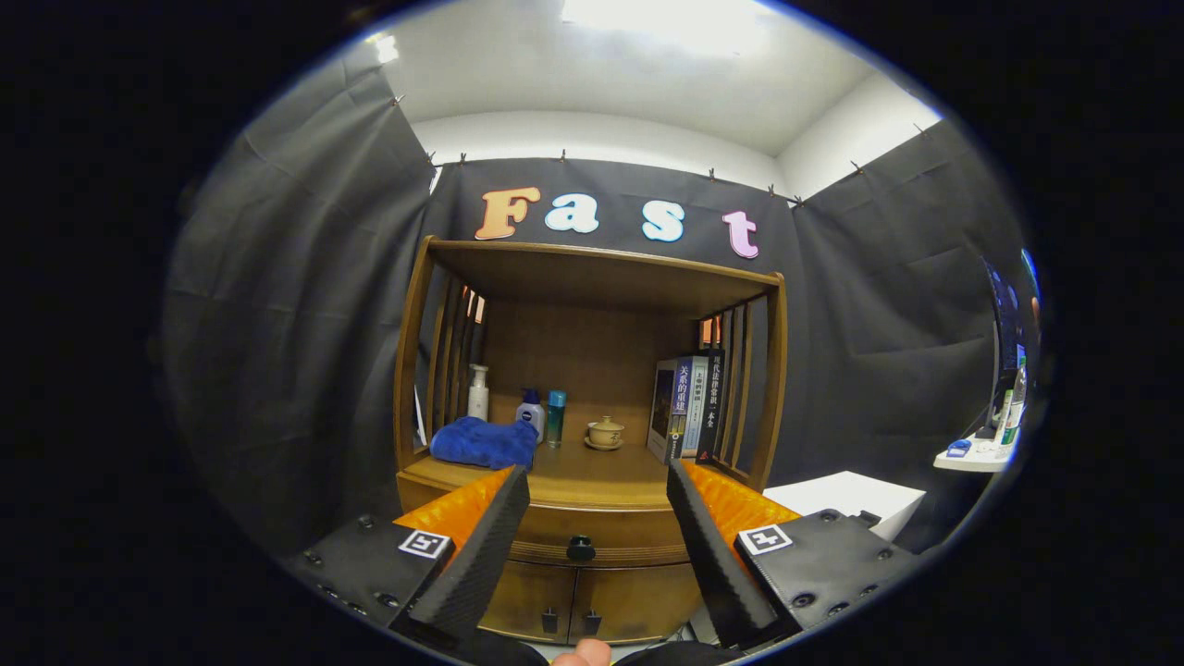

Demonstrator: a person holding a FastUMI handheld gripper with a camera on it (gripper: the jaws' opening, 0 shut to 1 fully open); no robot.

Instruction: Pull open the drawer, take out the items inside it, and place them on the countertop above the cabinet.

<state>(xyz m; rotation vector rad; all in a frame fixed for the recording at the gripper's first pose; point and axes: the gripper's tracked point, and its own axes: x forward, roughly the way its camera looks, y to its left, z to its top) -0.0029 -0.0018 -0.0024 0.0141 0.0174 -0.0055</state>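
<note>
The claw (597, 490) is wide apart. The drawer (592, 535) is shut, and its knob (581, 548) sits straight ahead between the fingers.

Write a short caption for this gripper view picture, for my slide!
Open gripper faces the shut drawer's knob, with a blue towel on the countertop above.

Tool (598, 490) open, facing shut drawer (592, 536).
</note>
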